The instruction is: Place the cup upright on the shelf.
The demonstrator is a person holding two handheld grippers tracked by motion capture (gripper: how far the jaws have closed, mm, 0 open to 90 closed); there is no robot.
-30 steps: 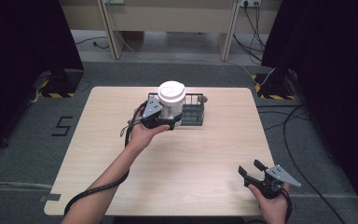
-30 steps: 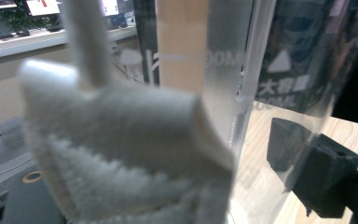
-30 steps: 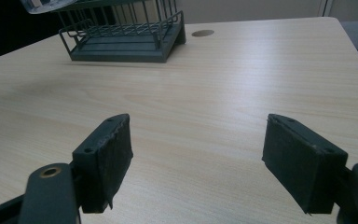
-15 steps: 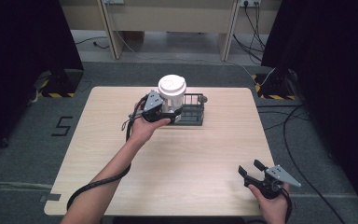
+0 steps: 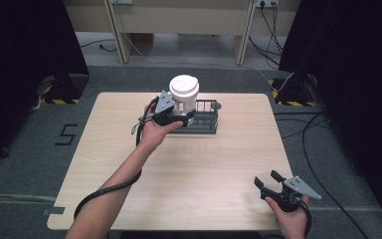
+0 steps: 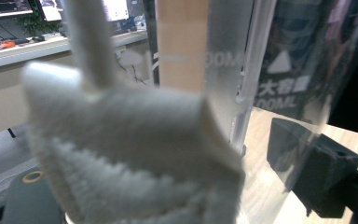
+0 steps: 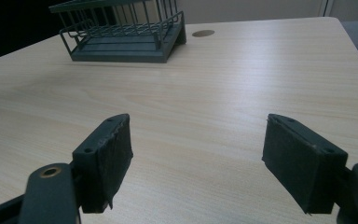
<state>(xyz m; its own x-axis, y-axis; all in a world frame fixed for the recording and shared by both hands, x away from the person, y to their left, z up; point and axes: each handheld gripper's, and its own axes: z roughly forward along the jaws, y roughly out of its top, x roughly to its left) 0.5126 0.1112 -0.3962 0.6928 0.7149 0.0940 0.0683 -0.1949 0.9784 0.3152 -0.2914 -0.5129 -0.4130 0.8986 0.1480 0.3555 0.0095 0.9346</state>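
Observation:
My left gripper [image 5: 178,118] is shut on a clear plastic container with a white lid [image 5: 184,87], held upright at the left end of a dark wire basket [image 5: 204,119] at the table's far middle. Whether the container rests in the basket or hangs over it I cannot tell. In the left gripper view the clear container wall [image 6: 242,70] carries printed volume marks, a blurred white ribbed part [image 6: 121,154] sits close in front, and one black finger [image 6: 314,168] presses its right side. My right gripper [image 5: 266,178] [image 7: 196,154] hovers open and empty near the table's front right corner.
The light wooden table [image 5: 189,174] has a small round cable hole [image 7: 203,33] beside the basket [image 7: 121,42]. A desk frame and cables stand on the floor beyond the far edge. Black curtains hang on both sides.
My left gripper has carried the container a little farther away and up, over the basket's left end. The right gripper has stayed put.

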